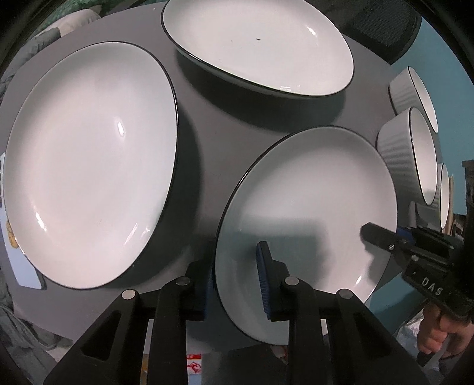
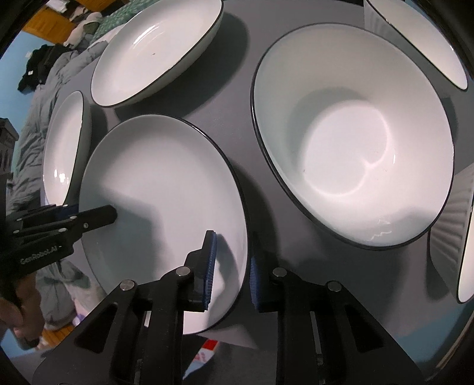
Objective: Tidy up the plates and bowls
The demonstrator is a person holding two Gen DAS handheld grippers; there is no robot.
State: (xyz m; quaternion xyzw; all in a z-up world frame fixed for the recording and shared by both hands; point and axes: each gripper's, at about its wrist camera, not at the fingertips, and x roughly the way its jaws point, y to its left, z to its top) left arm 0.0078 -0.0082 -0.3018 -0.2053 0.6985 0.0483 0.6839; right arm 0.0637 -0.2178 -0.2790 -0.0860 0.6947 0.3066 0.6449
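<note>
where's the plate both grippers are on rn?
The plate sits at the table's near edge, between a large plate and ribbed bowls; left gripper and right gripper clamp opposite rims.

A lived-in home, seemingly a bedroom pressed into service as a workspace. A dark grey table crowded with white, black-rimmed plates and ribbed bowls fills the area ahead of both claws. Beyond the table's far edge, up and to the left of the right claw, rumpled grey bedding and a green patterned cover lie beside piled dark clothing, with orange-brown wooden furniture behind. Teal-painted walls rise to the right of the left claw, where the mesh back of an office chair stands past the table.
</note>
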